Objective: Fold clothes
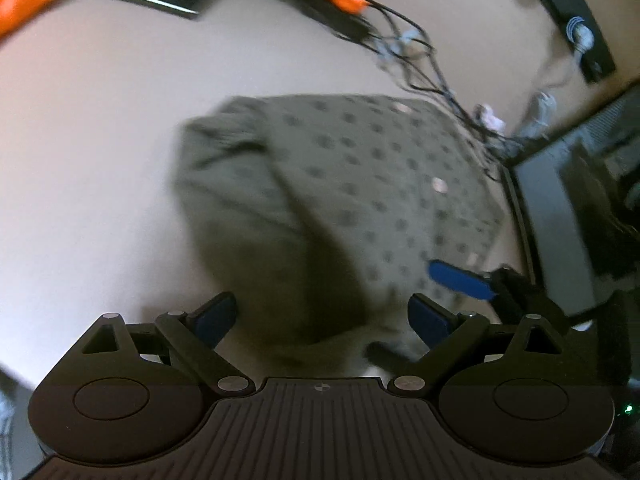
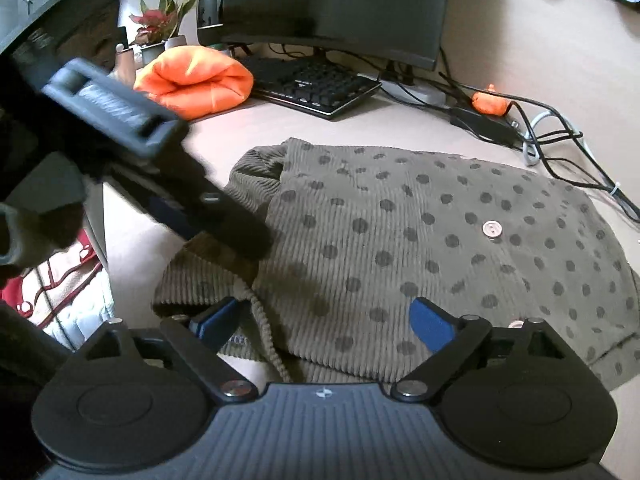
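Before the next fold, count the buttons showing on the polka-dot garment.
2: one button right of centre on the olive polka-dot garment; another peeks out at its near edge. Folds may hide more.

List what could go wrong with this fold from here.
1. The cables lie right beside the olive dotted garment; dragging the cloth could snag them.
2. The left tool and right tool are both open over the garment and close together, so they may collide.

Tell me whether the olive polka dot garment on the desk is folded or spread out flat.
Partly folded: the olive polka dot garment lies with a dotted layer doubled over plain ribbed fabric bunched at its left side.
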`<action>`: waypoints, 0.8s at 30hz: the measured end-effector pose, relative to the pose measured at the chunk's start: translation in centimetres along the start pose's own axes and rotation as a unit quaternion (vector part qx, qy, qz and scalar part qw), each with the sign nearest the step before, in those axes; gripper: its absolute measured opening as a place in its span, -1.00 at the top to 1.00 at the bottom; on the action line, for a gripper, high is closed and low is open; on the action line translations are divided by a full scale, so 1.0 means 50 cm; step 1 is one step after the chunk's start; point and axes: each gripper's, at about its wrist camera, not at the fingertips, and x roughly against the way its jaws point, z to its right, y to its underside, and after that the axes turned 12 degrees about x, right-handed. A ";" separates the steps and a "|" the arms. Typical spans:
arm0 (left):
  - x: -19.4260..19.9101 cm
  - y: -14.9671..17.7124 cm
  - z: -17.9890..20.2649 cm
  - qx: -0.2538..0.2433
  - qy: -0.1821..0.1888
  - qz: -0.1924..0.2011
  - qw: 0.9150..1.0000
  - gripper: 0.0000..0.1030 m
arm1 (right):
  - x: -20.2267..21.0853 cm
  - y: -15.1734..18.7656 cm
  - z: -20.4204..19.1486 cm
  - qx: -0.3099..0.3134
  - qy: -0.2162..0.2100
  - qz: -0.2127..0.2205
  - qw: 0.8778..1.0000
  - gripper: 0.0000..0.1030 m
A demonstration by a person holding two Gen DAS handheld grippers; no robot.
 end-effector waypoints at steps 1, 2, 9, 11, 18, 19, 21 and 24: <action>-0.008 -0.003 0.010 -0.004 0.007 -0.005 1.000 -0.86 | 0.003 0.000 -0.002 0.002 0.000 0.001 1.000 -0.80; -0.014 -0.006 0.020 -0.006 0.015 -0.009 1.000 -0.86 | 0.012 0.002 -0.003 0.000 -0.005 0.006 1.000 -0.81; -0.015 -0.043 0.090 -0.012 0.073 -0.015 0.997 -0.86 | 0.035 -0.004 -0.018 0.004 -0.019 0.033 0.999 -1.00; -0.018 -0.047 0.105 -0.018 0.072 -0.018 0.997 -0.86 | 0.018 -0.012 -0.033 0.018 -0.010 0.030 0.999 -1.00; -0.011 -0.052 0.149 -0.060 0.060 -0.015 0.996 -0.86 | -0.063 -0.033 -0.023 0.028 0.088 0.012 0.996 -0.72; -0.009 -0.052 0.152 -0.068 0.051 -0.012 0.996 -0.87 | -0.068 -0.036 -0.004 0.008 0.093 0.009 0.996 -0.70; -0.002 -0.051 0.158 -0.088 0.033 -0.003 0.996 -0.87 | -0.066 -0.039 0.024 -0.017 0.093 0.014 0.995 -0.70; 0.011 -0.052 0.164 -0.115 0.013 0.012 0.993 -0.87 | -0.067 -0.039 0.034 -0.013 0.094 0.012 0.995 -0.70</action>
